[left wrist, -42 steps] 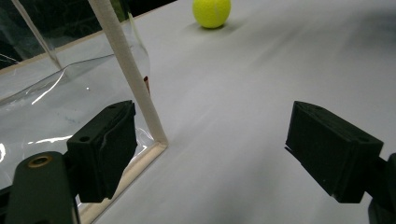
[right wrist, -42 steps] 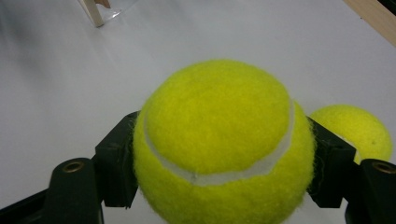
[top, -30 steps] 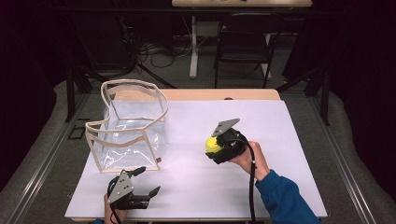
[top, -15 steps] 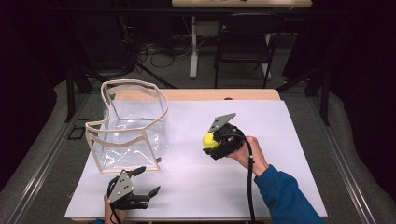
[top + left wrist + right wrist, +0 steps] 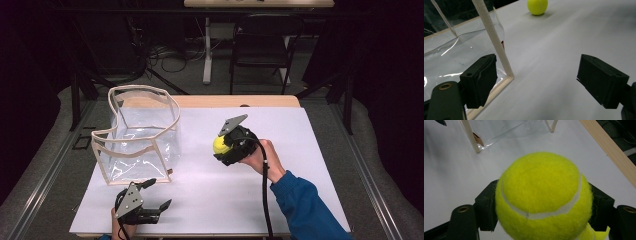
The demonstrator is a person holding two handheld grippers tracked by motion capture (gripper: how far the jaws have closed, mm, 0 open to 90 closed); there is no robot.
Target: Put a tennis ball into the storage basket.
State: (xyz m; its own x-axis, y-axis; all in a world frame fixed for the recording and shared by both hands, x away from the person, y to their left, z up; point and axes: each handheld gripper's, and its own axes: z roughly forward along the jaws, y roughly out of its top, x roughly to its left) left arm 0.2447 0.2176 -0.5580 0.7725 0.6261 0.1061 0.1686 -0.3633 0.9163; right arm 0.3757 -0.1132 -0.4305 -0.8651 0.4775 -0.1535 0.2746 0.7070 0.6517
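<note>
The tennis ball is clamped between the jaws of the right claw, which holds it lifted off the white surface, to the right of the clear plastic bag with its cream edging. This looks like the carry step: the ball is picked up and on its way to the bag. The next move calls for taking it over the bag's open top, clear of the rim, before letting go. The left claw waits with jaws wide apart and holding nothing, just beside the bag's near corner, well placed to steady it.
</note>
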